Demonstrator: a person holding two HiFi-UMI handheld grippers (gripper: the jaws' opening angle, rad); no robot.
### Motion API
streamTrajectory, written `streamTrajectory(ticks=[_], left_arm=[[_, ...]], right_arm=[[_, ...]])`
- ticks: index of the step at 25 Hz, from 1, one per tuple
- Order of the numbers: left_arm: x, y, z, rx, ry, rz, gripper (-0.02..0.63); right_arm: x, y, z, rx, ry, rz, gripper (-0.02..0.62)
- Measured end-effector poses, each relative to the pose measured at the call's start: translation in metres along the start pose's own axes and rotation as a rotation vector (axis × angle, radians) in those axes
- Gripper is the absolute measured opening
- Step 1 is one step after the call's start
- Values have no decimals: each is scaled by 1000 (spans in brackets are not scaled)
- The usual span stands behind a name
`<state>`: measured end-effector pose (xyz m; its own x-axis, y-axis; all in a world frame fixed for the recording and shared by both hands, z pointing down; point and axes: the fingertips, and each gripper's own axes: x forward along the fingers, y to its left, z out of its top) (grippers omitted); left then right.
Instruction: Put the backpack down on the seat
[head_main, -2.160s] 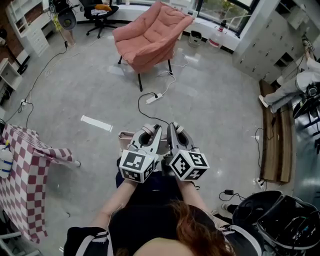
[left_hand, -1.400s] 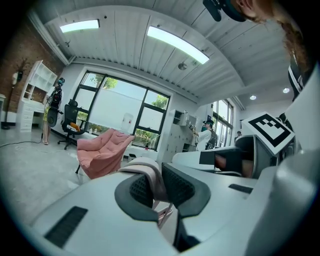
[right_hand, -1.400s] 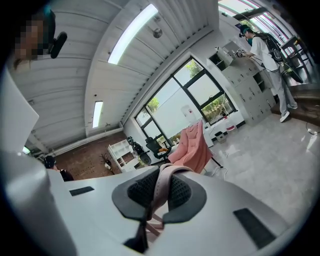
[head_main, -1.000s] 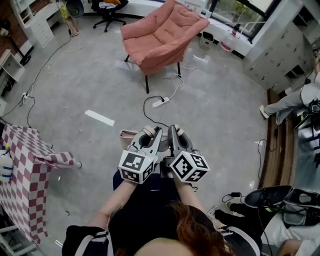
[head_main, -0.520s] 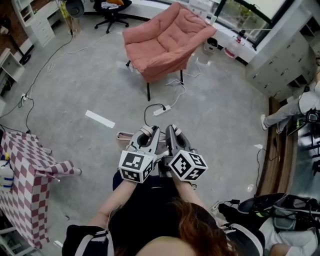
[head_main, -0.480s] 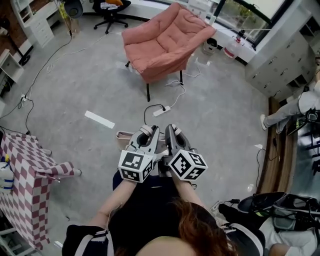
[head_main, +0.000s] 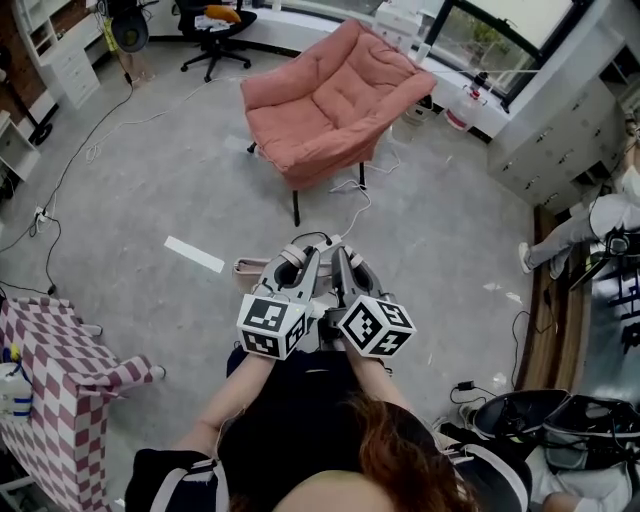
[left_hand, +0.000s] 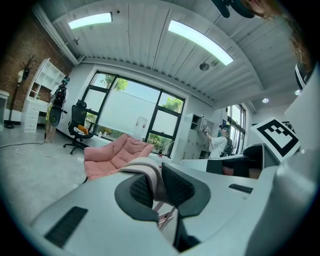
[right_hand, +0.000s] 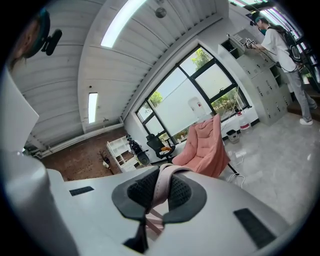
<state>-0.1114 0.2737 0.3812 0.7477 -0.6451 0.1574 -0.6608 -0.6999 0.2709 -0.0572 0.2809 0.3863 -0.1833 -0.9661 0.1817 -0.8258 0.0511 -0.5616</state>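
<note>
A pink armchair (head_main: 335, 95) stands on the grey floor ahead of me; it also shows in the left gripper view (left_hand: 112, 157) and the right gripper view (right_hand: 205, 145). My left gripper (head_main: 297, 262) and right gripper (head_main: 350, 262) are held side by side in front of my body. Each is shut on a pale pink backpack strap, the left one (left_hand: 150, 175) and the right one (right_hand: 162, 186). The backpack (head_main: 247, 270) hangs below the grippers, mostly hidden by them.
A power strip and cable (head_main: 345, 215) lie on the floor between me and the armchair. A white strip (head_main: 195, 254) is on the floor to the left. A checkered table (head_main: 50, 400) stands at the left, an office chair (head_main: 210, 25) at the back, a person (head_main: 600, 215) at the right.
The armchair has come nearer and lower in the head view as I walk towards it. Both grippers keep the same pose, still shut on the straps.
</note>
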Motion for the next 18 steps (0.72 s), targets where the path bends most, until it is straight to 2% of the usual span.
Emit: streamTrajectory(ticks=[9, 18], left_arm=[[42, 55, 18, -3, 12, -16, 35], [47, 84, 21, -4, -5, -20, 35]], right_arm=[[70, -3, 8, 29, -1, -16, 43], [102, 4, 3, 17, 17, 0, 43]])
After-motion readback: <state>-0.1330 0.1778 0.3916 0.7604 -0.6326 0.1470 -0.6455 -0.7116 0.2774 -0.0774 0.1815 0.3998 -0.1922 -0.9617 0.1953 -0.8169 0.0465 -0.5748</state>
